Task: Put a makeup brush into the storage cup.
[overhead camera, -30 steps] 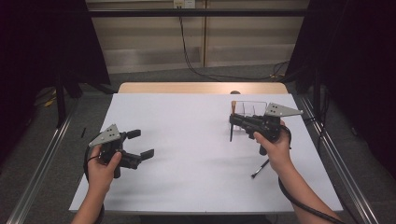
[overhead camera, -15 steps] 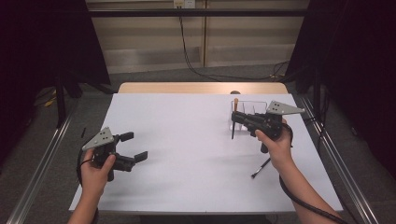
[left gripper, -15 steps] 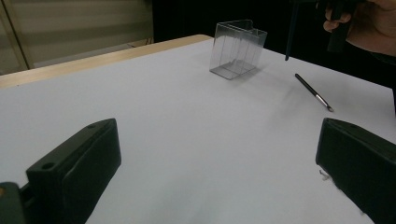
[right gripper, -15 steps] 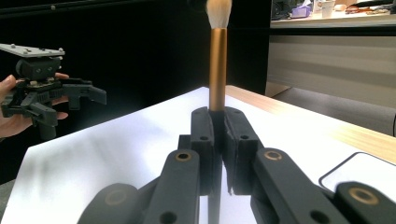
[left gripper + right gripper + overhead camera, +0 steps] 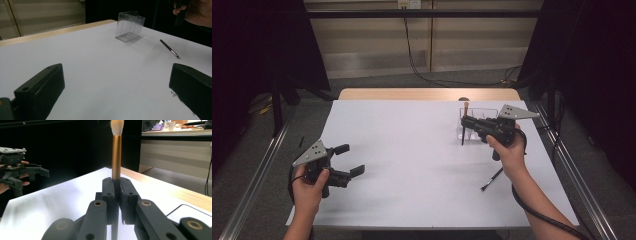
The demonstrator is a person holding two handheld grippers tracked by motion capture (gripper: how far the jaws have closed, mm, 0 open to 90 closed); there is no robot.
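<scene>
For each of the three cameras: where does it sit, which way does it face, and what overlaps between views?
High view: above the person's side, facing forward and down on the table; both forearms, left gripper, right gripper.
Left gripper view: on the left gripper, open, facing across to the clear box, thin brush.
Right gripper view: on the right gripper, shut on an upright gold-handled brush.
Shared: box, thin brush.

Brush (image 5: 117, 150) tip beyond top edge
</scene>
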